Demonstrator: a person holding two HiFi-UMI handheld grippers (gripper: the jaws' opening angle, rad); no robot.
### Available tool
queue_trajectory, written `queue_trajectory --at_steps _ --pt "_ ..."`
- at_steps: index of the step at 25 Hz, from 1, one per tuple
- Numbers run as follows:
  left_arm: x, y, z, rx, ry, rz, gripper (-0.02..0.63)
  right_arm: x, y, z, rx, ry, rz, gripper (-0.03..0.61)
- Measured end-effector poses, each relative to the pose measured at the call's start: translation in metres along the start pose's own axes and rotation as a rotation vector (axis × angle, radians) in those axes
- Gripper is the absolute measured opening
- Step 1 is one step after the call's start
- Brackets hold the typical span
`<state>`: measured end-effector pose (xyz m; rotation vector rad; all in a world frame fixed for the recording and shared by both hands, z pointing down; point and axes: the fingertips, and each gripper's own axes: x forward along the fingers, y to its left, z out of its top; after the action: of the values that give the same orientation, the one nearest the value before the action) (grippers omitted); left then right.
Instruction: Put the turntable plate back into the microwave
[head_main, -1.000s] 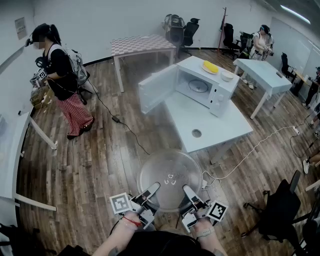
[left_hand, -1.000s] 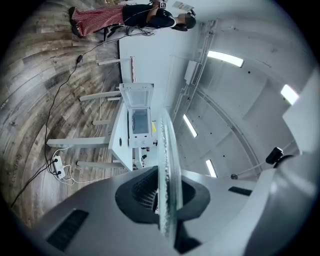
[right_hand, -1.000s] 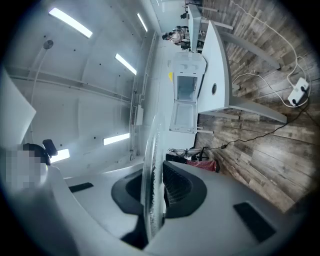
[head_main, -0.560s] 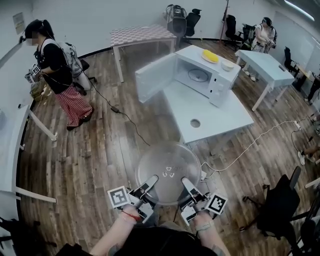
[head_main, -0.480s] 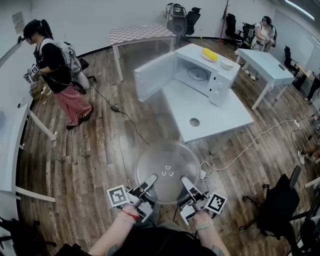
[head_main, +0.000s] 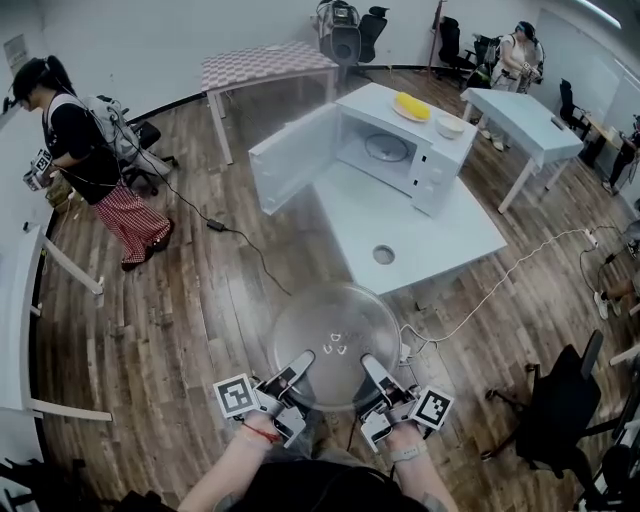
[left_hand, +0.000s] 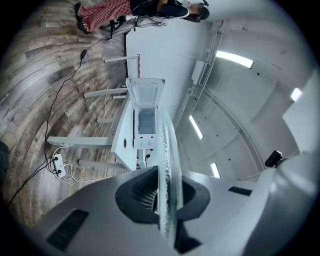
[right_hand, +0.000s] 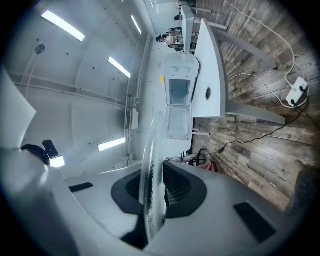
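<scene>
Wooden flooring (head_main: 180, 300) is spreading underneath. Nearest, the left gripper (head_main: 298, 362) and right gripper (head_main: 368, 364) are each pinching the glass turntable plate (head_main: 335, 325) by its near rim. At twelve o'clock, the microwave (head_main: 405, 150) is standing open-doored on the white table (head_main: 430, 245).

One turntable plate (head_main: 325, 340), one microwave (head_main: 430, 175), two claws (left claw (head_main: 298, 362), right claw (head_main: 370, 365)).

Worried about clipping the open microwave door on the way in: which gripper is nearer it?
Left. The left gripper, shut on the turntable plate, sits below the microwave door in the head view; the right gripper grips the rim further right. Neither is close.
</scene>
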<state>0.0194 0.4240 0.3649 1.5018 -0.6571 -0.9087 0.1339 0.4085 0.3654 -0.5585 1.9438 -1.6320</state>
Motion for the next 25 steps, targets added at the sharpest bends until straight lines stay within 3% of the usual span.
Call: queue_trajectory --at_steps 10,25 --pt "0.054 0.009 0.066 -0.006 0.051 -0.006 0.031 0.065 -0.015 0.042 -0.012 -0.059 0.001 0.041" --pt "0.091 0.026 0.13 -0.027 0.119 0.014 0.031 0.125 -0.038 0.066 0.005 -0.133 -0.015 0.041"
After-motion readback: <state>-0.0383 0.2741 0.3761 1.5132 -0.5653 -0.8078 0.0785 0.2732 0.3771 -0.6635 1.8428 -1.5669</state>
